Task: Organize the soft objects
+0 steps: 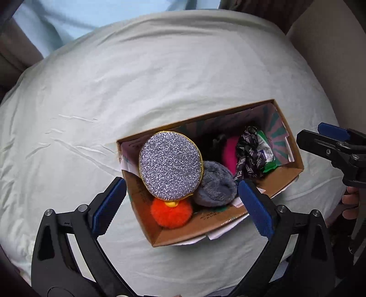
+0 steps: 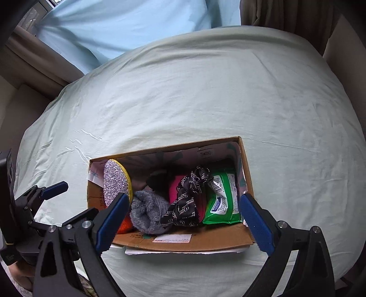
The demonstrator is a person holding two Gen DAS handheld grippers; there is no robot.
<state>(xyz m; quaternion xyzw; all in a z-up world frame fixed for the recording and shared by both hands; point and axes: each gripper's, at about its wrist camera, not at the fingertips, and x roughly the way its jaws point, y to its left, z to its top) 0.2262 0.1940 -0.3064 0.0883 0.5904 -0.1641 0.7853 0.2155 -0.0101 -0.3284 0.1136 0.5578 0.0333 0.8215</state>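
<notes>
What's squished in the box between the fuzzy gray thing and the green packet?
A pink soft item with a black patterned scarf draped over it, clearest in the right wrist view.

The left gripper (image 1: 181,205) is hanging with its jaws spread wide, its blue pads (image 1: 109,205) gripping nothing. The right gripper (image 2: 184,222) is hovering beside it, its jaws likewise parted and its fingers (image 2: 257,225) empty. A bare hand (image 1: 350,202) is clasping the right gripper's handle from below.

Wrinkled pale green bedsheet (image 2: 205,96); light blue curtain (image 2: 128,25) behind; brown curtain (image 2: 281,13) at right
</notes>
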